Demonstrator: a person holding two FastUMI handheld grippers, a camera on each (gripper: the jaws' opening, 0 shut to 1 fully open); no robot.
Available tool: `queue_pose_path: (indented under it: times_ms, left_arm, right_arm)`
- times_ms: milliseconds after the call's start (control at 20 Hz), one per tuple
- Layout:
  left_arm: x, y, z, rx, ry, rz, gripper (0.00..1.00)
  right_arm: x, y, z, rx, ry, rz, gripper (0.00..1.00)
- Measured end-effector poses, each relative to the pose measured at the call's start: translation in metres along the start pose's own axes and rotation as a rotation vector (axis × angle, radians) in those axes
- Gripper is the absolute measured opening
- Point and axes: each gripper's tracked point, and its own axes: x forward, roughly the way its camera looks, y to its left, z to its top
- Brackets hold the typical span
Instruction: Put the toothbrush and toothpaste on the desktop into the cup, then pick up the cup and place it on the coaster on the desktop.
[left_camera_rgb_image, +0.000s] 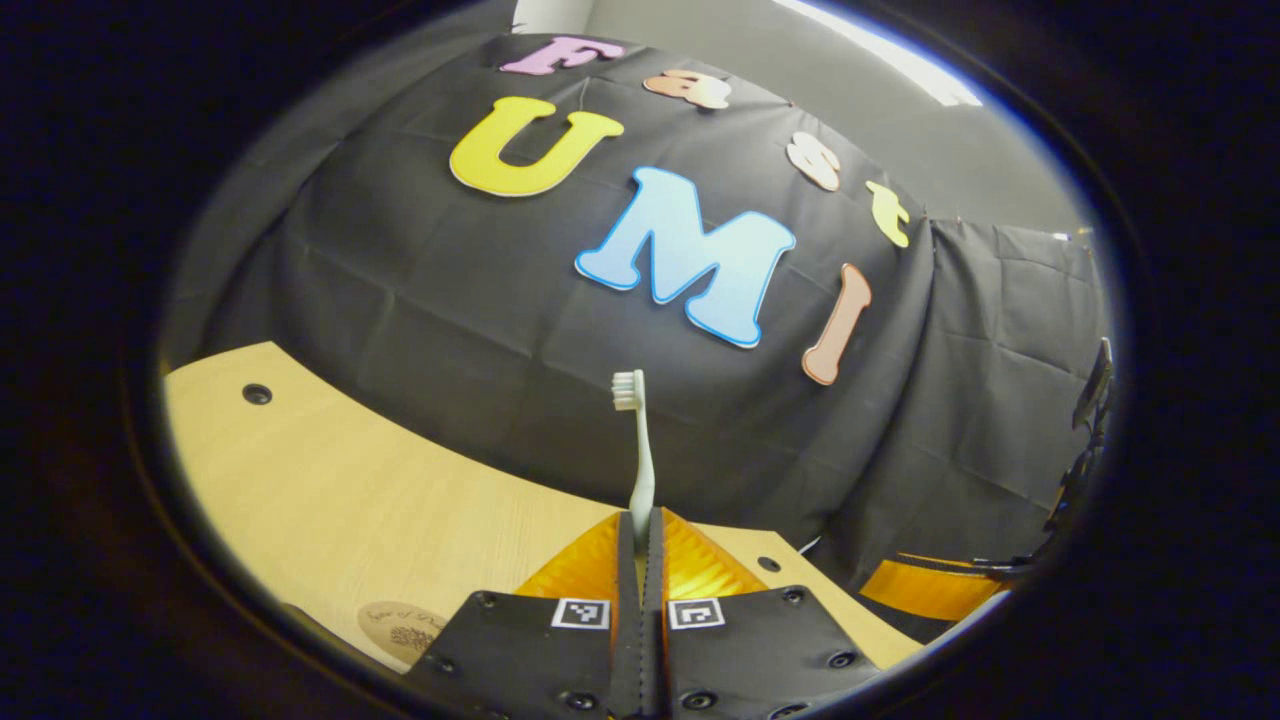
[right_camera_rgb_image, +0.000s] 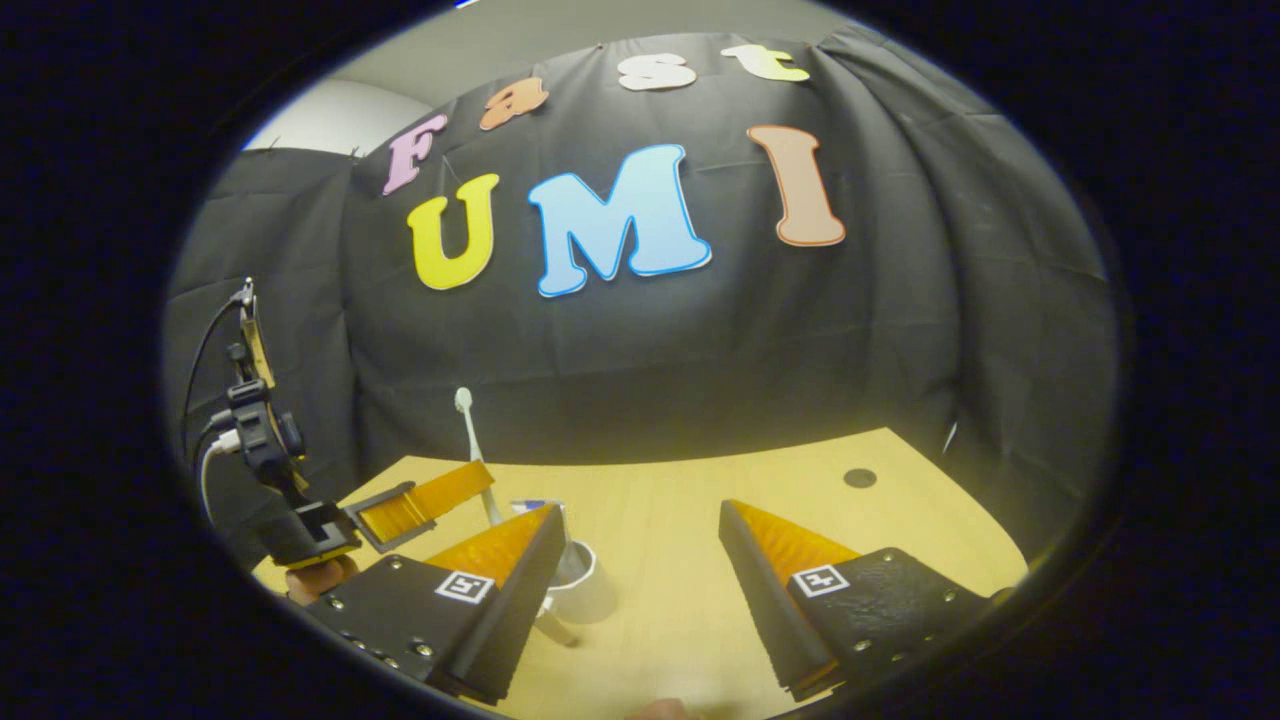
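Note:
My left gripper (left_camera_rgb_image: 645, 520) is shut on the handle of a white toothbrush (left_camera_rgb_image: 640, 450), which stands upright with its bristle head on top. In the right gripper view the left gripper (right_camera_rgb_image: 478, 480) hangs at the left above the table, holding that toothbrush (right_camera_rgb_image: 467, 420) just left of and above a white cup (right_camera_rgb_image: 585, 572). A small blue and white end, perhaps the toothpaste (right_camera_rgb_image: 530, 505), sticks up at the cup, mostly hidden behind a finger. My right gripper (right_camera_rgb_image: 637, 515) is open over the table, the cup by its left finger. A round printed coaster (left_camera_rgb_image: 400, 625) lies low left.
The light wooden table (right_camera_rgb_image: 680, 500) has a dark round hole (right_camera_rgb_image: 859, 478) at the far right and others (left_camera_rgb_image: 256, 393) near its edges. Black cloth walls close in the back and sides. A hand (right_camera_rgb_image: 318, 577) holds the left gripper, with cables above it.

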Motion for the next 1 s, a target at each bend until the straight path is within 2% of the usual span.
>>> queue_pose_path:
  times_ms: [200,650,800,950,1000]
  left_arm:
    - [0.002,0.000,-0.020,0.028,-0.010,0.014,0.07]
    - [-0.008,-0.002,-0.021,0.153,-0.105,0.021,0.06]
    - [-0.011,-0.005,-0.021,0.158,-0.112,0.015,0.12]
    - [-0.013,-0.002,-0.034,0.207,-0.058,0.032,0.34]
    - [-0.012,-0.004,-0.045,0.225,-0.018,0.020,0.29]
  right_arm:
    - [-0.007,-0.001,-0.017,0.012,0.051,0.021,0.93]
    - [-0.007,0.017,-0.029,0.019,0.094,0.101,0.92]
    - [-0.006,0.020,-0.033,0.016,0.108,0.117,0.92]
    - [-0.007,0.026,-0.034,0.010,0.115,0.131,0.93]
    - [-0.008,0.027,-0.034,0.010,0.116,0.135,0.93]
